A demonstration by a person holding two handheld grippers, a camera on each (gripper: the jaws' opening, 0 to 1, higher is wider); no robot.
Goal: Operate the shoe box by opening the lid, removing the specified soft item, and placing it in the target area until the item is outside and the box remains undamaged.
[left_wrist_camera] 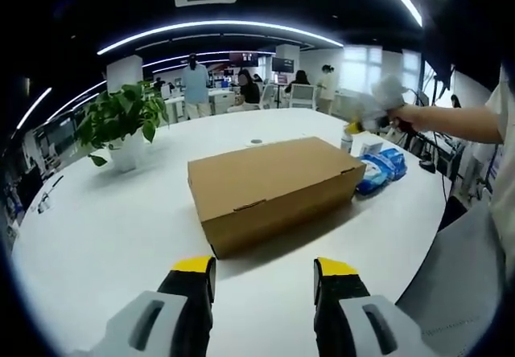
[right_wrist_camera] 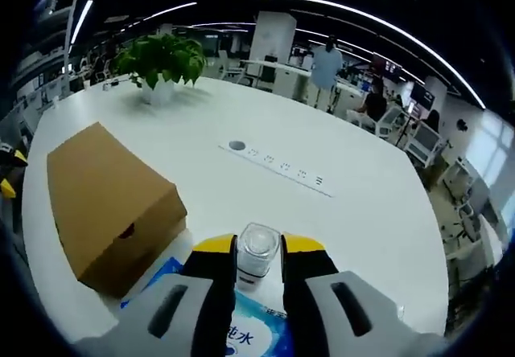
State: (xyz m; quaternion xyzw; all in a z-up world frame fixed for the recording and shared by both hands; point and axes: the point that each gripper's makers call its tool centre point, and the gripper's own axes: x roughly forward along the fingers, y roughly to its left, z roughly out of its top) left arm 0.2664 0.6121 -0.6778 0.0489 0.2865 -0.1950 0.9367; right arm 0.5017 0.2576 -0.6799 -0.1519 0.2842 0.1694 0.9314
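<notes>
A: Where is the shoe box (left_wrist_camera: 273,190)?

B: Straight ahead of the left gripper (left_wrist_camera: 264,270), on the white table (left_wrist_camera: 96,236). It is plain brown cardboard and the lid is down. The left jaws stand apart with nothing between them, a little short of the box's near side.

A: And the right gripper (right_wrist_camera: 258,248)?

B: In the right gripper view its yellow-tipped jaws sit on either side of a small clear bottle (right_wrist_camera: 257,252), right at its cap. I cannot tell whether they are actually pressing it. Under the jaws lies a blue packet of wipes (right_wrist_camera: 241,333), and the box is off to the left of that gripper, close beside the packet.

A: Anything past the box?

B: From the left gripper, the packet and a small white carton (left_wrist_camera: 369,142) lie beyond the box's right end. A potted plant (left_wrist_camera: 122,124) stands further off to the left. A strip of sockets (right_wrist_camera: 278,167) runs across the table ahead of the right gripper.
</notes>
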